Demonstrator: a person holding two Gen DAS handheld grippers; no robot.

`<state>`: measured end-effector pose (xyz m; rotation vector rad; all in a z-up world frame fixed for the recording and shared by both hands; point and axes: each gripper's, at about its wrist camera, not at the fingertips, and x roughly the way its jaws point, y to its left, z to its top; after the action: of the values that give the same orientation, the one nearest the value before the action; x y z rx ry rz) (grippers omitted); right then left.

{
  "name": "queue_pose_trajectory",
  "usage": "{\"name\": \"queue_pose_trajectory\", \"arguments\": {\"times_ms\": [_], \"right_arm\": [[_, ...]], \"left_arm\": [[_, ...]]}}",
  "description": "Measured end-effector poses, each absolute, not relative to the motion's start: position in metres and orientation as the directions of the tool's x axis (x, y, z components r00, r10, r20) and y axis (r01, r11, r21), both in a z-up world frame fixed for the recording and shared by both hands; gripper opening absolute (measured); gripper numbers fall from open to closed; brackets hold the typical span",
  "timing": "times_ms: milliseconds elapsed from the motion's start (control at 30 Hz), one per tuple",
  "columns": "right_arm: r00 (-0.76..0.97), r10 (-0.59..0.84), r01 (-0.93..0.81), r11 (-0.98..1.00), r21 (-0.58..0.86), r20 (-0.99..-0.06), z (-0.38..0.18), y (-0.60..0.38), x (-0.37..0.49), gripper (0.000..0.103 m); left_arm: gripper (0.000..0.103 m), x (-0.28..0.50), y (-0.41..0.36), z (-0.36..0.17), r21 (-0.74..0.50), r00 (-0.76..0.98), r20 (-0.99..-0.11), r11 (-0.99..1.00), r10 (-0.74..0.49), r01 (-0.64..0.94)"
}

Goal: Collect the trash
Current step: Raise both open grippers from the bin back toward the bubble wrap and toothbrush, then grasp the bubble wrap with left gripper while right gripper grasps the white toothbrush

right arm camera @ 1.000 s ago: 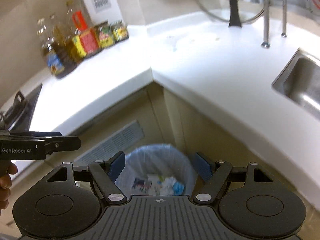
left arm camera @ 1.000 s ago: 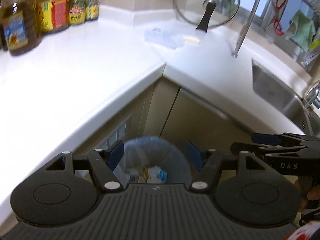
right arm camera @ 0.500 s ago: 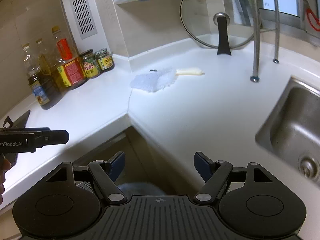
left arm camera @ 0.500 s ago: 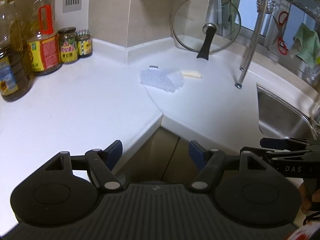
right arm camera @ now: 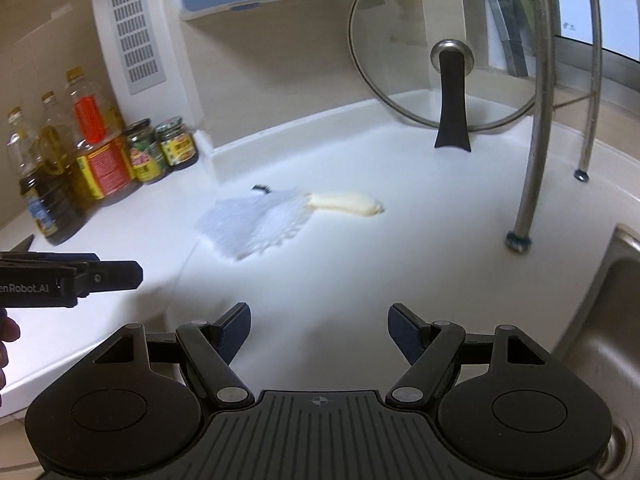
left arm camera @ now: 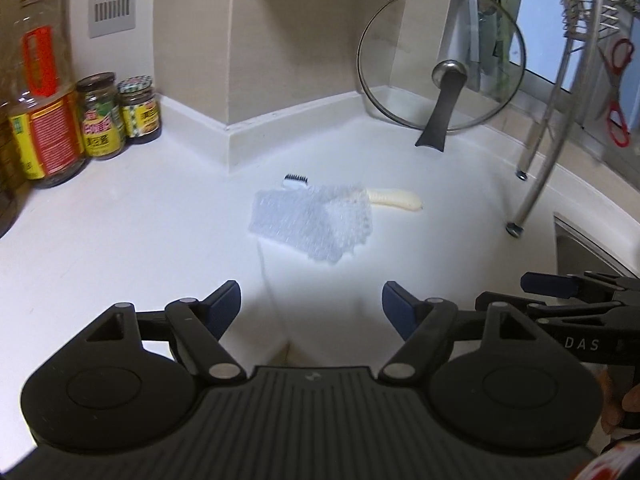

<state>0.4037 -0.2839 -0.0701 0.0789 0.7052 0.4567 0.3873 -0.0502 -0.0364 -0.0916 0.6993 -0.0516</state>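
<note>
A crumpled piece of clear bubble wrap point(left arm camera: 312, 224) point(right arm camera: 252, 224) lies on the white corner countertop point(left arm camera: 120, 240) point(right arm camera: 400, 256). A pale yellow peel-like scrap point(left arm camera: 394, 199) point(right arm camera: 346, 203) pokes out from its right side, and a small black-toothed white bit point(left arm camera: 296, 181) sits at its far edge. My left gripper point(left arm camera: 311, 306) hovers short of the wrap, jaws opening, nothing between them. My right gripper point(right arm camera: 319, 330) is open and empty, also short of the wrap. Each gripper shows in the other's view: the right one point(left arm camera: 560, 292), the left one point(right arm camera: 116, 276).
Oil bottles point(right arm camera: 52, 184) and jars point(left arm camera: 100, 116) point(right arm camera: 176, 142) line the left wall. A glass pot lid point(left arm camera: 442, 76) point(right arm camera: 444, 60) leans in the back corner. Steel rack legs point(left arm camera: 536, 160) point(right arm camera: 532, 152) stand at right beside the sink point(right arm camera: 612, 320). Red scissors point(left arm camera: 618, 92) hang on the rack.
Both grippers rose from over the bin on the floor and moved forward over the countertop. The bin has left view; the bubble wrap and peel now lie closer ahead.
</note>
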Motion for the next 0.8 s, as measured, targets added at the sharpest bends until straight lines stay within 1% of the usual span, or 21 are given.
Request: {"name": "queue_pose_trajectory", "arguments": {"times_ms": [233, 567, 800], "right_arm": [[0.659, 0.445, -0.401, 0.890, 0.218, -0.606, -0.078, -0.285, 0.450, 0.076], [0.653, 0.467, -0.436, 0.876, 0.209, -0.596, -0.088, -0.279, 0.493, 0.076], [0.653, 0.476, -0.452, 0.869, 0.201, -0.589, -0.092, -0.277, 0.516, 0.076]], "left_arm": [[0.076, 0.438, -0.060, -0.048, -0.071, 0.753, -0.657, 0.997, -0.036, -0.015], [0.076, 0.487, -0.054, -0.069, -0.064, 0.730, -0.683, 0.996, 0.002, -0.063], [0.076, 0.515, -0.051, -0.084, -0.023, 0.710, -0.703, 0.997, 0.040, -0.079]]}}
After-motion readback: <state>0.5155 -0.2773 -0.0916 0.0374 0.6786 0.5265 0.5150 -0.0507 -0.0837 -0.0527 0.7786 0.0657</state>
